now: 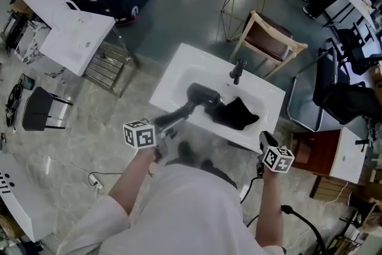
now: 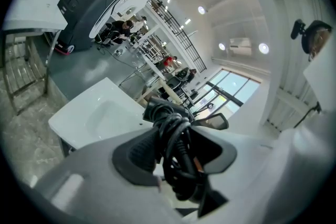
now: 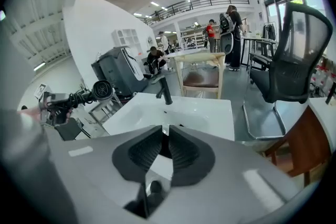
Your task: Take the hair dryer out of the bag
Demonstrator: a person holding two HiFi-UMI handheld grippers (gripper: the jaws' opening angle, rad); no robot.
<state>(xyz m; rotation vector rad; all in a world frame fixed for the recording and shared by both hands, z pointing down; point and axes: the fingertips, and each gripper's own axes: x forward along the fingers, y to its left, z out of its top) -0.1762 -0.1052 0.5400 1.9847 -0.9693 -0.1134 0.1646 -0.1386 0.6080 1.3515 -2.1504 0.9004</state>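
Your black plastic hair dryer (image 1: 200, 95), black coiled cord (image 2: 176, 160). Your limp black fabric bag (image 1: 236, 113) on glossy white ceramic sink (image 1: 179, 77); black metal faucet (image 1: 237, 70). Your marker cubes (image 1: 140, 133): black-and-white squares. Grey marbled floor (image 1: 89, 146).

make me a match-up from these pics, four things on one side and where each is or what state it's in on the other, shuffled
Things:
1. hair dryer
2. black bag
3. faucet
4. right gripper

Places or states:
a. lying in the sink basin
b. jaws nearly together, nothing between them
c. gripped in the left gripper, by its cord-wrapped handle
d. standing at the sink's far edge

Pairs: 1-c, 2-a, 3-d, 4-b
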